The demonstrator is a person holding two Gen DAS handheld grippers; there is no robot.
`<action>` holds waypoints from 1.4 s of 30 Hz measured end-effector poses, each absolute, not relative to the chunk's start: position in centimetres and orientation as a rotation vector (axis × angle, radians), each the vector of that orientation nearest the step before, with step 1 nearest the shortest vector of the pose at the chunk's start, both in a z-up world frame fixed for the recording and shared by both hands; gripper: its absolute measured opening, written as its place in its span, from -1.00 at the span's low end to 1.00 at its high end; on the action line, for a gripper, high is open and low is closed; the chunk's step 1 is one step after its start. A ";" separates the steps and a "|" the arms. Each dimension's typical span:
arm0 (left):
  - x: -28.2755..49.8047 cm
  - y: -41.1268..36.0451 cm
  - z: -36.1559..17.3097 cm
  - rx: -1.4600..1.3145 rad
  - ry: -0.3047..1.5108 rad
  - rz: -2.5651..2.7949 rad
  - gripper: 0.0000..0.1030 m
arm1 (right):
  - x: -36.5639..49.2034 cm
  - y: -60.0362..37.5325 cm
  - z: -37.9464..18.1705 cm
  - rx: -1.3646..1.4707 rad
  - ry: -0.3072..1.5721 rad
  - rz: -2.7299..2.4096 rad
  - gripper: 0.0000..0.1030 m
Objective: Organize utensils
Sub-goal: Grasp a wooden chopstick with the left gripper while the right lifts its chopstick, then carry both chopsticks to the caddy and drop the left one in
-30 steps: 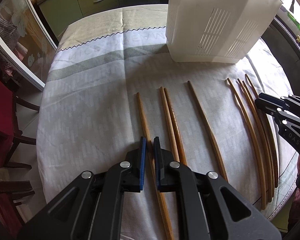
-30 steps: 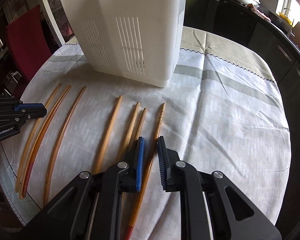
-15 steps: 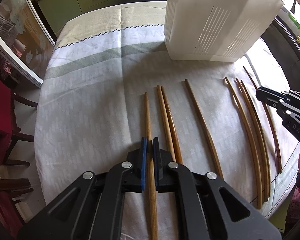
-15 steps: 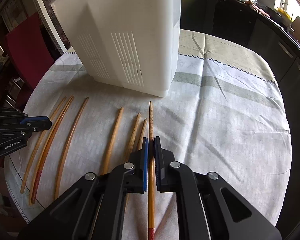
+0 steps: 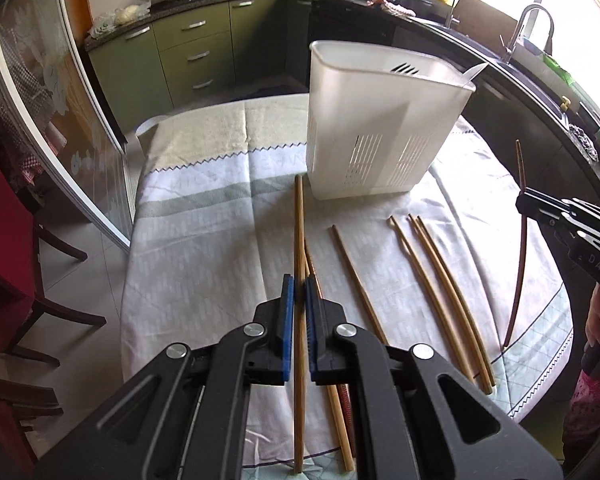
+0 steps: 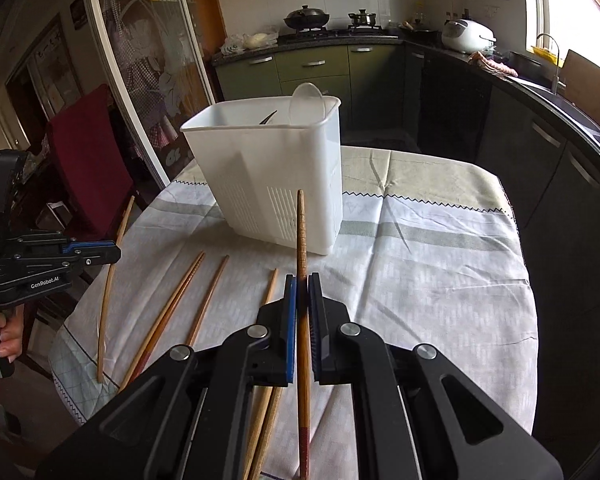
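My left gripper (image 5: 297,282) is shut on a wooden chopstick (image 5: 299,224) and holds it lifted above the table, tip toward the white slotted utensil holder (image 5: 372,132). My right gripper (image 6: 302,280) is shut on a red-ended chopstick (image 6: 301,228), also lifted and pointing at the holder (image 6: 272,176). Each gripper shows in the other's view, the right one (image 5: 528,200) and the left one (image 6: 114,252), each with its chopstick. Several more chopsticks (image 5: 440,280) lie on the tablecloth in front of the holder. The holder has a clear spoon (image 6: 306,102) in it.
The round table (image 6: 440,280) carries a white and grey cloth. A red chair (image 6: 88,160) stands by the table's left side. A glass sliding door (image 5: 60,120) is on the left, kitchen cabinets and counter (image 6: 540,128) behind and right.
Both grippers closed on a chopstick each and lifted them off the cloth, tilting up so the holder's open top and the kitchen came into view.
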State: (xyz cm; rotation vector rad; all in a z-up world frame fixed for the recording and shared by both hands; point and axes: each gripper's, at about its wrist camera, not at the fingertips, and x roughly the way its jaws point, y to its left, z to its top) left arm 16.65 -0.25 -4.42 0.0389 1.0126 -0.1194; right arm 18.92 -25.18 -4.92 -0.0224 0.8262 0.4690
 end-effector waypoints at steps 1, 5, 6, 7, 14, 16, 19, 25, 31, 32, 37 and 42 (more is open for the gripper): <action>16.2 -0.2 -3.6 0.039 0.989 -0.121 -0.89 | 18.4 -25.3 -4.6 -0.017 0.814 0.470 -0.87; 14.4 -0.4 -1.0 0.039 0.894 -0.111 -0.89 | 16.6 -26.6 -3.0 0.012 0.754 0.465 -0.87; 14.0 -0.4 -0.5 0.042 0.871 -0.105 -0.89 | 16.2 -26.9 -2.7 0.019 0.739 0.462 -0.87; 13.6 -0.4 0.0 0.043 0.850 -0.102 -0.89 | 16.0 -27.2 -2.5 0.026 0.725 0.461 -0.87; 12.5 -0.6 1.2 0.052 0.809 -0.100 -0.89 | 15.0 -28.0 -1.7 0.038 0.687 0.460 -0.87; 12.3 -0.6 1.4 0.045 0.808 -0.106 -0.89 | 14.7 -28.0 -1.6 0.034 0.684 0.460 -0.87; 12.2 -0.6 1.7 0.038 0.799 -0.113 -0.89 | 14.4 -28.2 -1.5 0.035 0.679 0.459 -0.87; 12.2 -1.0 1.9 0.055 0.789 -0.125 -0.89 | 14.4 -28.1 -1.3 0.032 0.675 0.461 -0.87; 12.1 -1.1 2.0 0.056 0.785 -0.128 -0.89 | 14.3 -28.0 -1.1 0.029 0.669 0.466 -0.87; 12.1 -1.1 2.0 0.057 0.784 -0.129 -0.89 | 14.3 -28.0 -1.0 0.029 0.666 0.467 -0.87; 12.1 -1.3 2.8 0.061 0.766 -0.135 -0.89 | 14.3 -27.7 -0.3 0.024 0.651 0.473 -0.87; 12.7 -1.8 4.5 0.048 0.754 -0.164 -0.89 | 14.8 -27.2 1.1 0.015 0.636 0.493 -0.87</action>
